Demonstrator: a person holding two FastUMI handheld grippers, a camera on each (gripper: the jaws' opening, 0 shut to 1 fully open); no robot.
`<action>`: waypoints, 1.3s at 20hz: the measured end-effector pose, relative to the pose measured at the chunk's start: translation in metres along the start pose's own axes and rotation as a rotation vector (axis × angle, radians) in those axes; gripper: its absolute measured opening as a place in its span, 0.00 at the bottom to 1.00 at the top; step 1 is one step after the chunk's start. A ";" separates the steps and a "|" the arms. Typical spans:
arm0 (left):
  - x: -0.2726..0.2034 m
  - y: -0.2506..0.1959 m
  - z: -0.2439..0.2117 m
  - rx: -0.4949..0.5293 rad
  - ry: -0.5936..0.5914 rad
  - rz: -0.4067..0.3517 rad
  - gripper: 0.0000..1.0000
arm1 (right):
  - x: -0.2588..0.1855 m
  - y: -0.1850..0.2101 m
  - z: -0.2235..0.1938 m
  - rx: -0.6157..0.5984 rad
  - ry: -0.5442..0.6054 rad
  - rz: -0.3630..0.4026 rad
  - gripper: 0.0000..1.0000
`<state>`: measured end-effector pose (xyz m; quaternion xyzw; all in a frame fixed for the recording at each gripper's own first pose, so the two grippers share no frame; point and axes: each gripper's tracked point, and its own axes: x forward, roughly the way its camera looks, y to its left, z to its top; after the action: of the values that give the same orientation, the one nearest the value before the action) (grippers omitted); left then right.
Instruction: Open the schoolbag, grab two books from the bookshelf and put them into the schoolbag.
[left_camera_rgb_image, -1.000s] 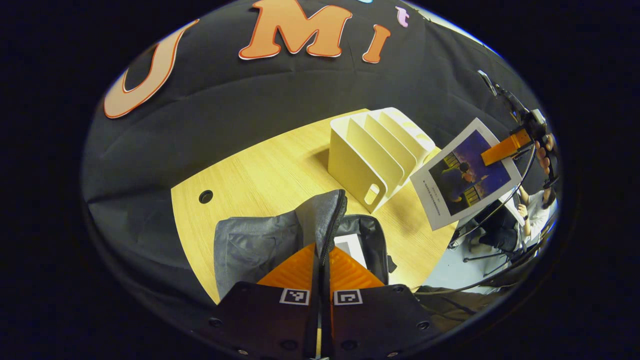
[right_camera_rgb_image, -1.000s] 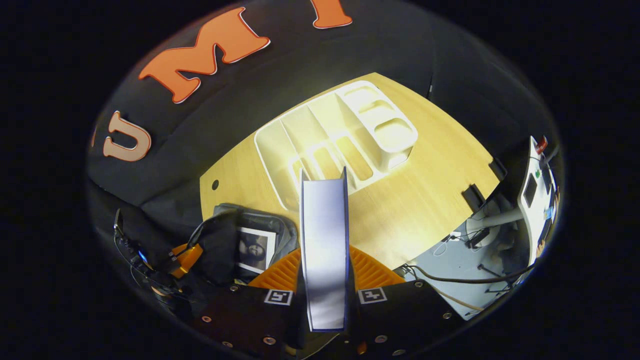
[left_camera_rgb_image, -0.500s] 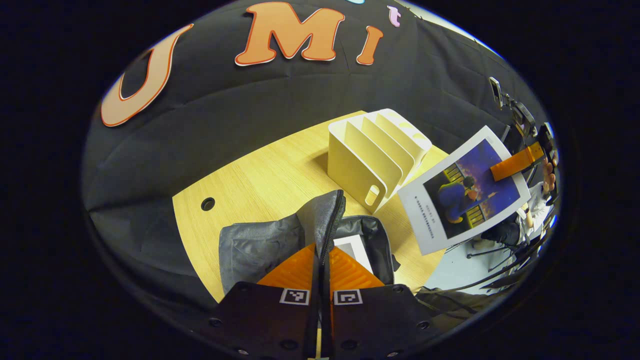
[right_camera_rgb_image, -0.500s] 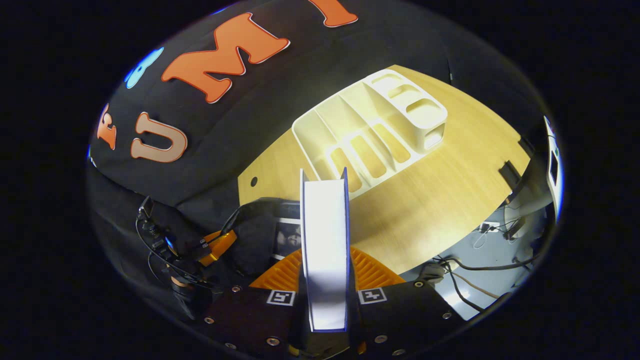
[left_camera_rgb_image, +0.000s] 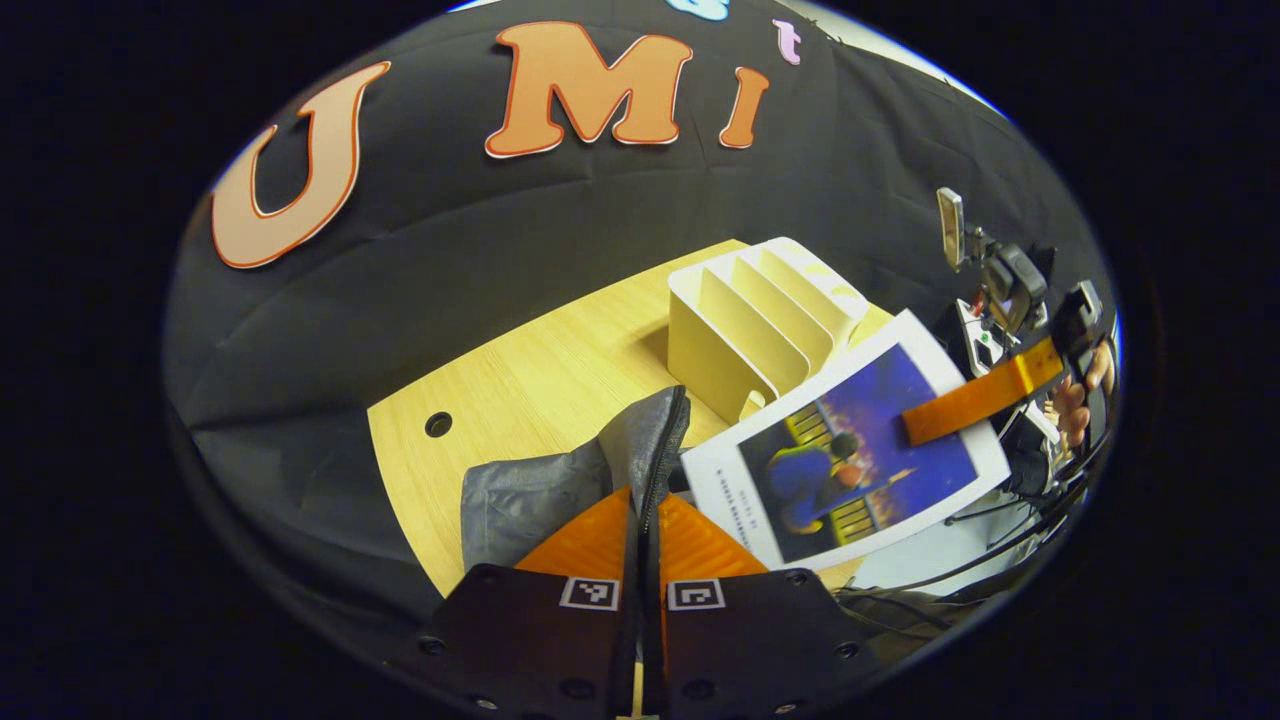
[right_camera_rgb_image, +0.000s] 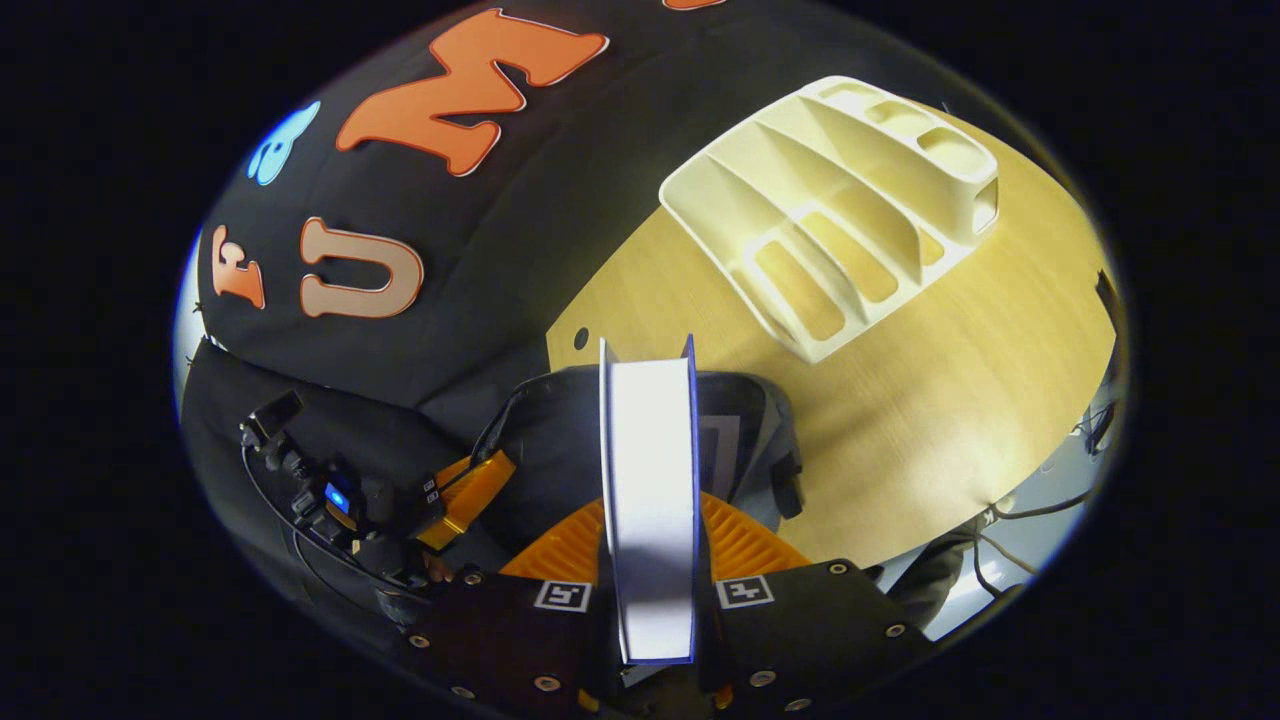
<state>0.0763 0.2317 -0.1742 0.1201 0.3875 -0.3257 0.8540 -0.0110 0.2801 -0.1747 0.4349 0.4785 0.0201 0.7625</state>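
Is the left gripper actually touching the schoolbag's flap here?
Touching. In the left gripper view the left gripper has both fingers closed on the zipper edge of the schoolbag flap, which stands pulled up from between them.

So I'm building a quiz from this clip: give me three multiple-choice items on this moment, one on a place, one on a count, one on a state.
1. Where is the book held by the right gripper?
A. standing in the bookshelf
B. in the air over the open schoolbag
C. flat on the table

2. How many books stand in the bookshelf?
A. none
B. two
C. four

3. What is the left gripper doing?
A. open above the table
B. shut on the schoolbag flap
C. shut on a book

Answers:
1 B, it hangs above the schoolbag.
2 A, every slot is bare.
3 B, the schoolbag flap sits between its closed fingers.
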 end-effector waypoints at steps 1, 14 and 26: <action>-0.003 0.000 0.002 0.002 -0.004 0.000 0.04 | 0.010 0.000 -0.002 0.005 0.007 0.007 0.31; -0.015 -0.008 0.009 0.018 -0.068 0.007 0.04 | 0.109 0.019 -0.016 0.116 -0.006 0.162 0.31; -0.016 -0.022 0.002 -0.052 -0.100 0.039 0.04 | 0.169 0.025 -0.040 0.181 0.035 0.181 0.36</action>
<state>0.0558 0.2215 -0.1603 0.0891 0.3502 -0.3043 0.8814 0.0599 0.3972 -0.2841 0.5431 0.4503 0.0533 0.7067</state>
